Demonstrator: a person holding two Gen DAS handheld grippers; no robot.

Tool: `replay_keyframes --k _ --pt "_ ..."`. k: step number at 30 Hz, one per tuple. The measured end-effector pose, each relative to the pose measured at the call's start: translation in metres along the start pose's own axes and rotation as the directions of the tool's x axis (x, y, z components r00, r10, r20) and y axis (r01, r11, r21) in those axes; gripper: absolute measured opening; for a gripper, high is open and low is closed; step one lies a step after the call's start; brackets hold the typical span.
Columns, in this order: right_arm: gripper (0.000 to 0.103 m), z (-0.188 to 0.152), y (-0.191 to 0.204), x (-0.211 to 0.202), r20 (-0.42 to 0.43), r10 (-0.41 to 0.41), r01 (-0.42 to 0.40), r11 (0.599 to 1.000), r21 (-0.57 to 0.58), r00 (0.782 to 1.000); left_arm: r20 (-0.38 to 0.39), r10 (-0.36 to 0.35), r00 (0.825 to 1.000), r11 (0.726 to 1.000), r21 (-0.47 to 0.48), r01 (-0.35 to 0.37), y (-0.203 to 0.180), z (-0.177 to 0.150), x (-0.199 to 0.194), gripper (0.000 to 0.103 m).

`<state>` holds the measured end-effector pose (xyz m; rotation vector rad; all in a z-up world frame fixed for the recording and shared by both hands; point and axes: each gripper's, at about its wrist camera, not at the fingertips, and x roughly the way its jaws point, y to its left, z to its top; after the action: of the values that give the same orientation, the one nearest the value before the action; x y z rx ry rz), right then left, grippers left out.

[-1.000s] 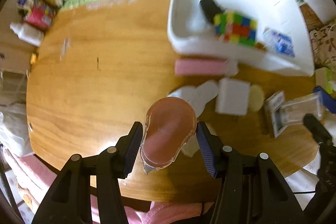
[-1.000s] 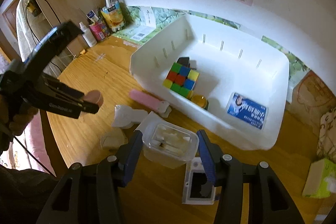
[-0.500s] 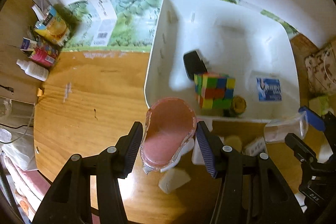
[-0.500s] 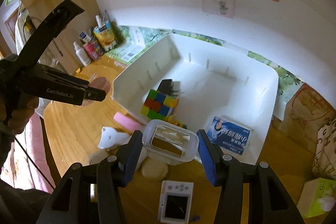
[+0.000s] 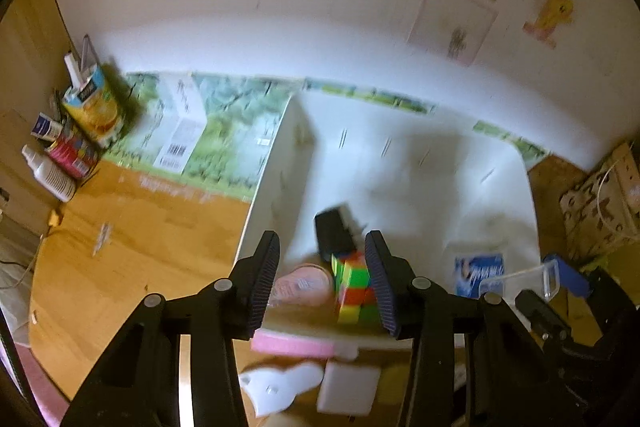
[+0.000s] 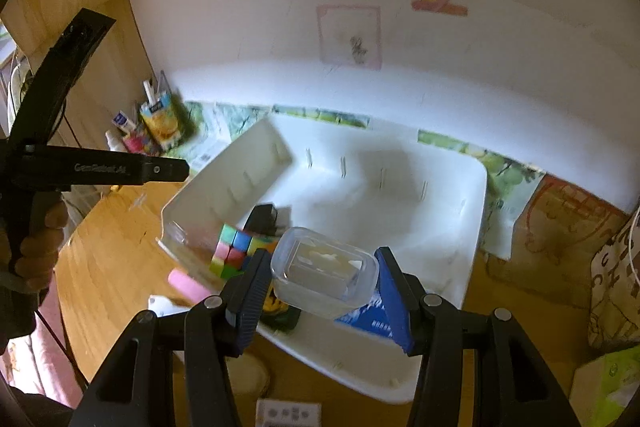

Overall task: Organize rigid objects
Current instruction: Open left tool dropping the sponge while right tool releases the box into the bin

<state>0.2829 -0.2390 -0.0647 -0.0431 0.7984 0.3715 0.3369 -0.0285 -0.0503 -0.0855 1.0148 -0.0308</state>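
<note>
1. Wooden tabletop (image 5: 140, 247) against a white wall, with a large white plastic bin (image 5: 460, 187) pushed to the back. Both views are blurred.
2. In the left wrist view, the left gripper (image 5: 322, 279) points down at the bin's near-left corner. Its jaws have just been closing and stand narrow, with nothing clamped between the pads.
3. A pink round case (image 5: 302, 285) shows between and beyond those jaws, free of them, at about 6 o'clock in that view. It is just beside a multicoloured puzzle cube (image 5: 354, 283) inside the bin. Blur hides whether the case has settled on the bin floor.
4. A black object (image 5: 334, 231) lies just beyond the cube, and a blue printed packet (image 5: 478, 273) lies in the bin at about 4 o'clock.
5. In the right wrist view, the right gripper (image 6: 320, 287) holds a clear lidded plastic container (image 6: 324, 271) by its sides, tilted, above the bin's near edge.
6. A hand (image 6: 36, 251) at 9 o'clock in that view grips the left gripper's handle.
7. On the table in front of the bin lie a pink bar (image 5: 294, 343) and a white square block (image 5: 348, 387).
8. A juice carton (image 5: 94, 107) stands at 10 o'clock by the wall.
</note>
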Motion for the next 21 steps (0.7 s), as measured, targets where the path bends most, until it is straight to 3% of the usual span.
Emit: replay_keyframes --k 5,10,14,21 --pt "0.053 0.000 -0.006 -0.002 0.048 -0.002 0.001 1.000 0.026 0.999 0.106 -0.032 0.994 0.999 -0.023 0.035 -0.003 0.003 -0.004 0.049" --pt "0.055 -0.004 -0.007 -0.008 0.060 -0.027 0.025 0.999 0.031 0.998 0.141 -0.042 0.989 0.998 -0.040 0.048 -0.003 0.004 -0.008 0.050" --pt "0.066 -0.004 -0.005 -0.018 0.091 -0.045 0.042 0.999 0.030 0.995 0.182 -0.040 0.983 0.999 -0.016 0.044 -0.005 -0.001 -0.018 0.068" --pt "0.075 -0.004 0.010 -0.042 0.137 -0.068 0.068 0.998 -0.001 0.988 0.293 -0.046 0.955 0.999 -0.014 0.052 0.001 -0.012 -0.054 0.075"
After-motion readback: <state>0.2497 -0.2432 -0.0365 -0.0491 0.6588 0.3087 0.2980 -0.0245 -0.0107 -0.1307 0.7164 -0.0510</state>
